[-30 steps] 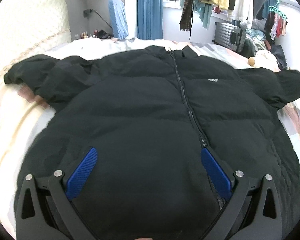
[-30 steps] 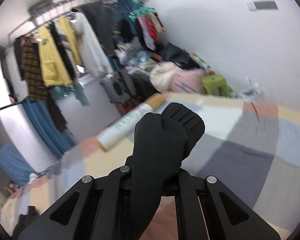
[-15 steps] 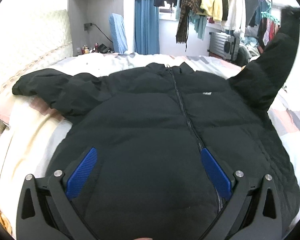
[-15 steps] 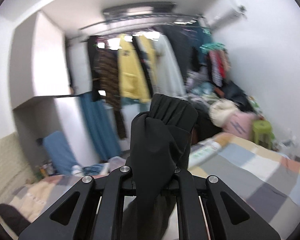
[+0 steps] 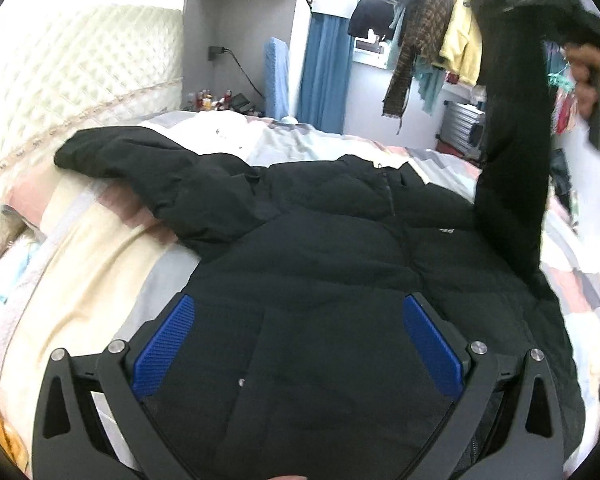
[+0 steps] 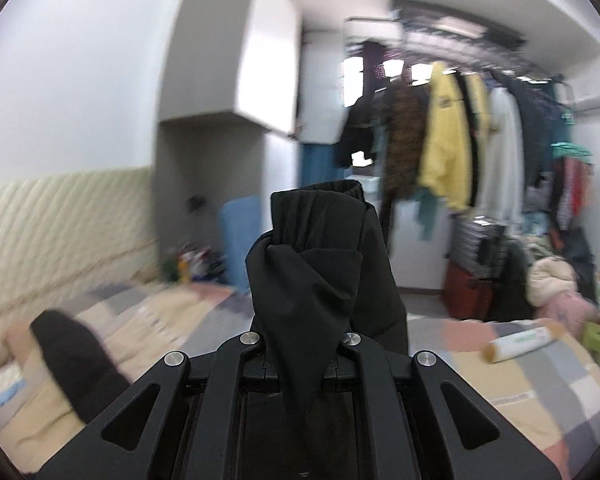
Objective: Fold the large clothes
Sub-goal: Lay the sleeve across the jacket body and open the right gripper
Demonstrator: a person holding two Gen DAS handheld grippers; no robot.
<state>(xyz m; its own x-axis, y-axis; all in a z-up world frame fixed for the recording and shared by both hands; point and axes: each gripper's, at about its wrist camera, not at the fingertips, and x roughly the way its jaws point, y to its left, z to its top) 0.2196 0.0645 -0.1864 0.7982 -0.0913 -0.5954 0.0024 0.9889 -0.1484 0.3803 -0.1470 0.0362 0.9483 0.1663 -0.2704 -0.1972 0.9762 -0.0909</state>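
We find the jacket [image 5: 320, 264] lying face up across the bed [image 5: 100, 264], zip closed, hem toward the near edge, one sleeve spread toward the headboard [image 5: 72, 80]. The other sleeve [image 5: 512, 152] is raised upright, its cuff [image 6: 320, 216] clamped in the right gripper [image 6: 302, 354]. The left gripper [image 5: 298, 340] hovers over the hem, jaws apart, empty. We advise carrying the sleeve across the chest and laying it flat before release. The shell is matte black, puffy and quilted; the cuff gathers into soft pleats; the bedcover is a pastel patchwork.
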